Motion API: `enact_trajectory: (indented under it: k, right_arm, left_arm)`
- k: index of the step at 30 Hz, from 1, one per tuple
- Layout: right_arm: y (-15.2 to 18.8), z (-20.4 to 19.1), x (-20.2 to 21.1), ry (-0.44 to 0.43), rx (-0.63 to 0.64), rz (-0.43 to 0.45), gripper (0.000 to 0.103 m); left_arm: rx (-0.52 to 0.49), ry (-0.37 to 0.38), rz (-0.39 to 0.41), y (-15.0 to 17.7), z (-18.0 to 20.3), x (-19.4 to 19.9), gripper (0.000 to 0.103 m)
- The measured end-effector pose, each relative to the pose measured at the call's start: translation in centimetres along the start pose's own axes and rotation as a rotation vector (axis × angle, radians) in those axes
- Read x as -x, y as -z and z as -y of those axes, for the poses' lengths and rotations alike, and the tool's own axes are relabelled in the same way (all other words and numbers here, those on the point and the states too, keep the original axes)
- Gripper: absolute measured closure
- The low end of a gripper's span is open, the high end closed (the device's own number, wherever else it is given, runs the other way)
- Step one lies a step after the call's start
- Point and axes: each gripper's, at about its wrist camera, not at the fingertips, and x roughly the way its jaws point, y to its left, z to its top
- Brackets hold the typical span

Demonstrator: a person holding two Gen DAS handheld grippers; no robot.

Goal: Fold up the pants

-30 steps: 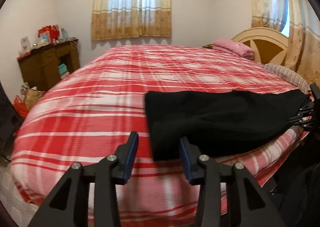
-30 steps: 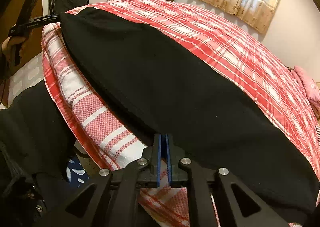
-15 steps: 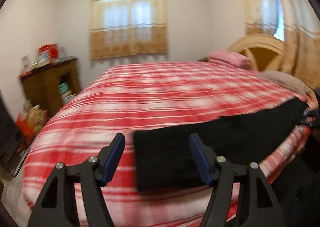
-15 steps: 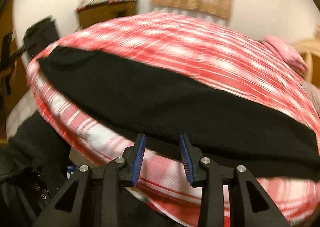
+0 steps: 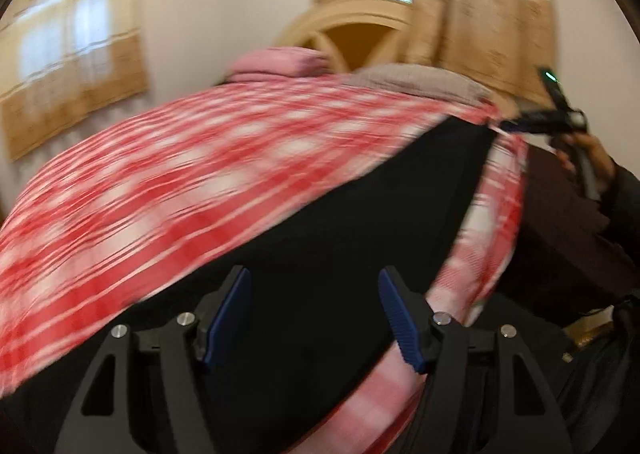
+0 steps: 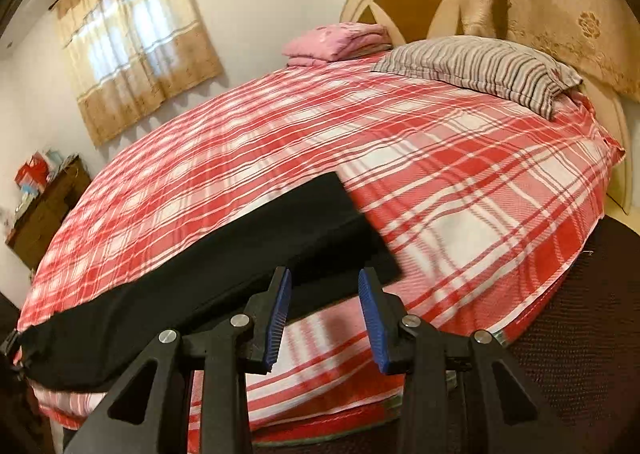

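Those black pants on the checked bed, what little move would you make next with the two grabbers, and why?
Probably bring the right gripper down over the near end of the black pants and close its fingers on the cloth. The pants lie in a long flat strip along the edge of the bed, both grippers stand open and hold nothing, so an end must be gripped before it can be folded over.

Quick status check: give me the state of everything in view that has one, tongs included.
Black pants: folded into a long strip, lying flat along the near edge of the bed, released.
Left tongs: open, nothing between the pads, above the pants.
Right tongs: open, empty, near the strip's end.
Plaid bedspread: spread smooth.
Striped pillow: lying at the headboard.
Pink cloth: folded, stacked by the headboard.
Window curtains: drawn shut.
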Motion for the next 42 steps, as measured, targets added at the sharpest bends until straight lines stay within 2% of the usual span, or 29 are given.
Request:
enact_trajectory:
  k: [4,6,8,12,23,29,31,32,33,35,36,39,42]
  right_arm:
    - [-0.2,0.5,-1.1,-0.043,-0.05,-0.012,0.066]
    - [-0.6,1.0,-1.5,-0.048,-0.057,-0.02,0.066]
    - [-1.3,1.3,-1.3,-0.054,-0.056,-0.012,0.066]
    - [-2.5,2.3,-1.1,-0.071,-0.091,0.013,0.066]
    - [-3.0,3.7,-2.1,-0.147,-0.206,-0.026,0.066]
    - [-3.5,3.6,-2.8,-0.121,-0.249,-0.038,0.066]
    - [-3.1,3.8,-3.1,-0.105,-0.26,-0.047,0.066]
    - [-3.0,3.8,-3.3,-0.093,-0.256,-0.051,0.07]
    - [-2.9,3.9,-3.4,-0.075,-0.25,-0.052,0.084]
    - [-2.7,4.3,-3.6,-0.083,-0.262,-0.045,0.089]
    - [-2.6,4.3,-3.7,-0.086,-0.261,-0.04,0.095]
    - [-2.7,4.3,-3.2,-0.116,-0.255,-0.004,0.097]
    - [-3.2,3.8,-2.0,-0.141,-0.225,0.038,0.097]
  left_arm:
    - [-0.115,0.067,-0.048,-1.8,4.7,-3.4,0.034]
    - [-0.159,0.095,-0.07,-2.3,6.6,-4.9,0.039]
    - [-0.178,0.112,-0.093,-2.7,7.9,-6.2,0.048]
    - [-0.171,0.124,-0.135,-2.7,8.8,-8.2,0.059]
    - [-0.131,0.125,-0.174,-2.3,9.6,-10.8,0.06]
    - [-0.096,0.121,-0.185,-2.8,8.9,-11.2,0.085]
    - [-0.102,0.116,-0.183,-2.8,8.9,-11.2,0.089]
    - [-0.105,0.12,-0.181,-2.8,9.0,-11.2,0.09]
    - [-0.11,0.119,-0.179,-2.7,9.0,-11.1,0.092]
    - [-0.124,0.111,-0.169,-2.7,9.1,-11.0,0.096]
    - [-0.125,0.11,-0.163,-2.8,9.2,-11.0,0.097]
    - [-0.126,0.097,-0.129,-3.4,8.8,-10.4,0.099]
    - [-0.1,0.123,-0.085,-4.2,8.1,-9.2,0.099]
